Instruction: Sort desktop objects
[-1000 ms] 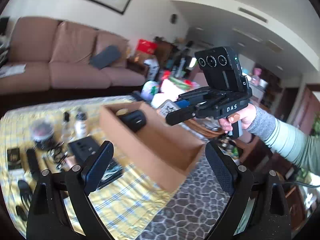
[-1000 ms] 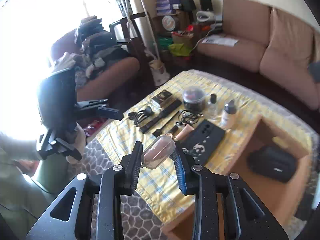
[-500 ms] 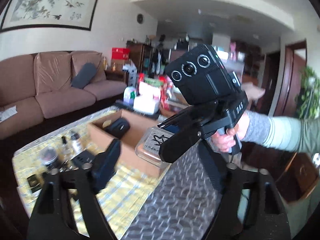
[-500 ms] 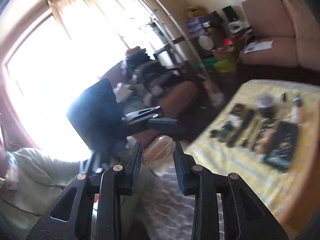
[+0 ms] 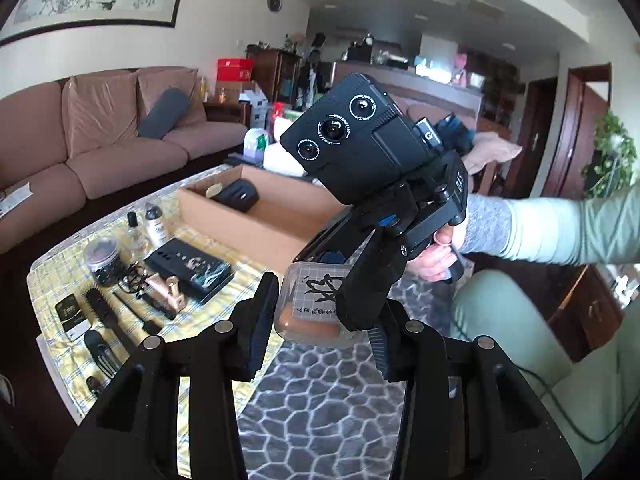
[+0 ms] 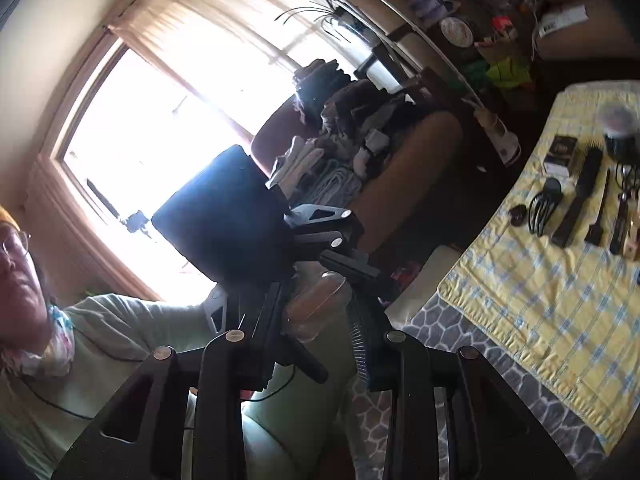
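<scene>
Left wrist view: mounted just behind the left gripper (image 5: 320,320), looking forward and slightly down along its fingers, across to the right gripper (image 5: 340,280) close ahead, camera face turned this way. Beyond and to the left of the fingers, the yellow checked cloth (image 5: 60,280), the cardboard box (image 5: 256,224) and the sofa (image 5: 120,128) further off.

Right wrist view: set behind the right gripper (image 6: 316,312), rolled well over, facing the left gripper (image 6: 312,280) close ahead, against a bright window (image 6: 168,120). Off to the right of the fingers, the same cloth (image 6: 560,300).

Shared: the clear case (image 5: 312,300) between both pairs of fingers, the cloth with its black brush (image 5: 104,312), the patterned table top (image 5: 320,400).
</scene>
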Action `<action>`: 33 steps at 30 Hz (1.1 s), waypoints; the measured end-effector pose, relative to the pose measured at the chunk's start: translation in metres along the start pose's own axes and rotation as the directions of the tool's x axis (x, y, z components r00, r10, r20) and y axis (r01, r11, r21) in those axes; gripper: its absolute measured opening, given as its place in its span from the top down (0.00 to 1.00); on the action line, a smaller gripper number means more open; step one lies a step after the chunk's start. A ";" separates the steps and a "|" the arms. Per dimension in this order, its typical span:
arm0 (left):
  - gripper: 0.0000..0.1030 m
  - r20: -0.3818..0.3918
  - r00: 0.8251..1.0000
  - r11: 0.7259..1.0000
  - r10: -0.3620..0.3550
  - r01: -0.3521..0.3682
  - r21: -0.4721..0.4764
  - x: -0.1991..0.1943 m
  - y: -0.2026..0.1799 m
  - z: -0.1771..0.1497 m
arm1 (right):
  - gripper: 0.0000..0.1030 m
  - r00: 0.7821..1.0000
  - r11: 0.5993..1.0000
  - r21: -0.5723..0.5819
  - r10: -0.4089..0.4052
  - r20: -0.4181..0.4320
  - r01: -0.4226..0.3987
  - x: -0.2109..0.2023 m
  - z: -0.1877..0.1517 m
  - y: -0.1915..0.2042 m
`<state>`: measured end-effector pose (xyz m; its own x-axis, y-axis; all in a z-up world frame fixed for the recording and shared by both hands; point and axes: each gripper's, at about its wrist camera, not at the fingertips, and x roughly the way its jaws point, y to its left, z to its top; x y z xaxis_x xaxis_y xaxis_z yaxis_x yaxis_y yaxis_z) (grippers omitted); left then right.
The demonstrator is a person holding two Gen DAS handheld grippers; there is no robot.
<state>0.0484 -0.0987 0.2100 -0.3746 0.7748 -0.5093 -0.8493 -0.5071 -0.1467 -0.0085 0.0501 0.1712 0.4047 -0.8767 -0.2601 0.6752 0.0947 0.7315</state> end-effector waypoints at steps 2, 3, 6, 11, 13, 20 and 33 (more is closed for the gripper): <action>0.60 -0.020 1.000 1.000 0.015 -0.015 0.007 0.005 0.004 -0.005 | 0.69 1.000 0.999 0.033 0.008 0.004 -0.008 0.004 -0.003 -0.014; 0.60 -0.034 0.999 1.000 0.021 -0.021 0.009 0.008 0.007 -0.008 | 0.69 1.000 0.999 0.047 0.009 0.006 -0.009 0.004 -0.006 -0.019; 0.64 -0.071 0.996 0.999 0.046 -0.044 0.023 0.020 0.013 -0.017 | 0.67 1.000 0.995 0.097 0.003 0.019 -0.005 0.006 -0.014 -0.039; 0.66 -0.136 0.986 0.995 0.092 -0.096 -0.025 0.046 0.044 -0.038 | 0.46 0.993 0.978 0.188 -0.103 0.054 0.091 0.005 -0.019 -0.084; 0.66 -0.152 0.982 0.990 0.111 -0.122 -0.065 0.057 0.062 -0.047 | 0.42 0.987 0.962 0.244 -0.140 0.074 0.119 0.001 -0.023 -0.106; 0.67 -0.262 0.928 0.937 0.266 -0.313 -0.158 0.107 0.120 -0.075 | 0.42 0.906 0.890 0.283 -0.404 0.126 0.357 -0.024 -0.033 -0.141; 0.67 -0.391 0.818 0.824 0.422 -0.526 -0.211 0.165 0.147 -0.100 | 0.42 0.632 0.632 0.108 -0.774 0.037 0.768 -0.016 -0.028 -0.124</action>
<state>-0.1007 -0.0835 0.0195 -0.5193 0.2726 -0.8100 -0.4243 -0.9049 -0.0326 -0.0814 0.0654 0.0667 -0.2894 -0.6447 -0.7075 0.6709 -0.6638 0.3304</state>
